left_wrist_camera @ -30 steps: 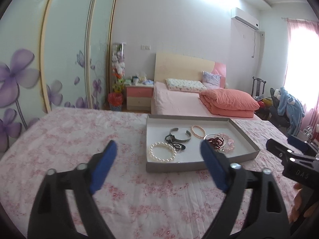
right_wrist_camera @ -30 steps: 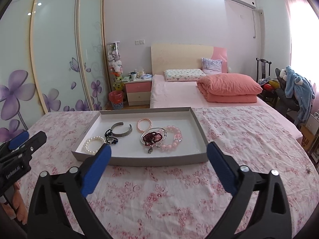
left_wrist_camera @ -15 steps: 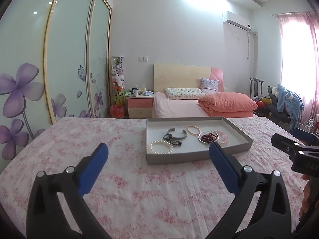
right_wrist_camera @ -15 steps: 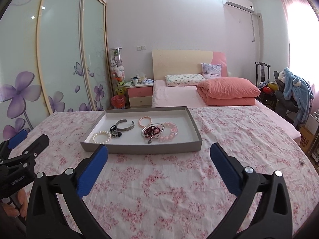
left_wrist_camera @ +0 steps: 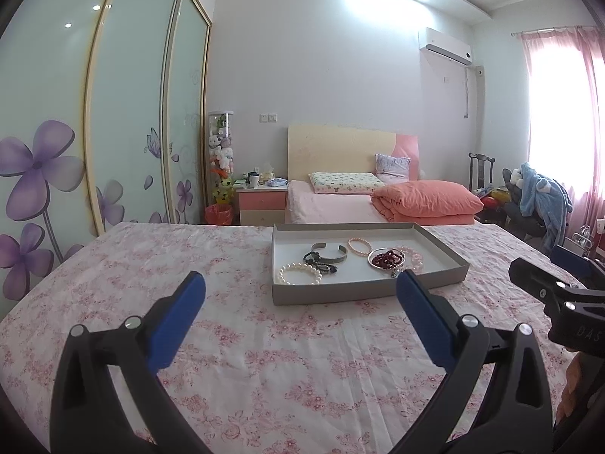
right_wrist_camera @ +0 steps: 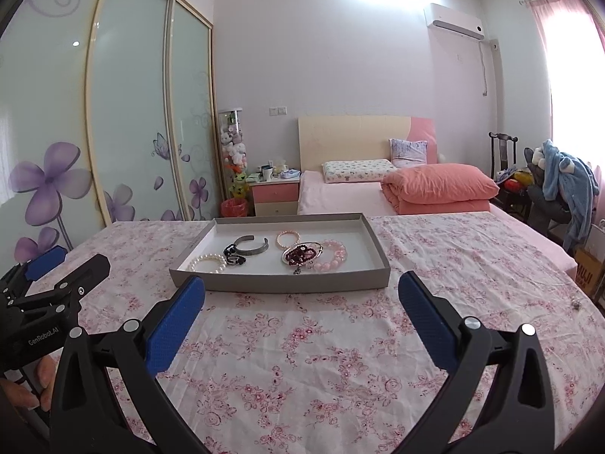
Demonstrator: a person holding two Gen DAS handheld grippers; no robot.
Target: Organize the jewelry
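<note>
Six or so pieces of jewelry lie together in the shallow grey cardboard tray (right_wrist_camera: pixel 280 278) that sits on the pink floral bedspread (right_wrist_camera: pixel 321 359): a white pearl bracelet (right_wrist_camera: pixel 207 263), a black beaded piece (right_wrist_camera: pixel 234 254) touching a grey metal open cuff (right_wrist_camera: pixel 251 246), a small peach bead bracelet (right_wrist_camera: pixel 287 238), and a dark red bead strand (right_wrist_camera: pixel 300 254) heaped inside a thin silver bangle that overlaps a chunky pale pink bead bracelet (right_wrist_camera: pixel 332 255). I hold both claws back from the tray, above the cloth, spread wide and gripping nothing: my left claw (left_wrist_camera: pixel 300 293) and my right claw (right_wrist_camera: pixel 301 291). Everything is already in the tray, which could be a gathered-up finish; yet the red strand, bangle and pink beads sit tangled, which could equally be a pile waiting to be sorted, and I cannot tell which. Around me is a bedroom: a curved wardrobe with frosted glass doors and purple flower prints (left_wrist_camera: pixel 113 132) on the left, a second bed with a folded coral quilt (right_wrist_camera: pixel 438 189) beyond, a pink bedside cabinet (right_wrist_camera: pixel 274 196), and a bright window with pink curtains (left_wrist_camera: pixel 559 121).
</note>
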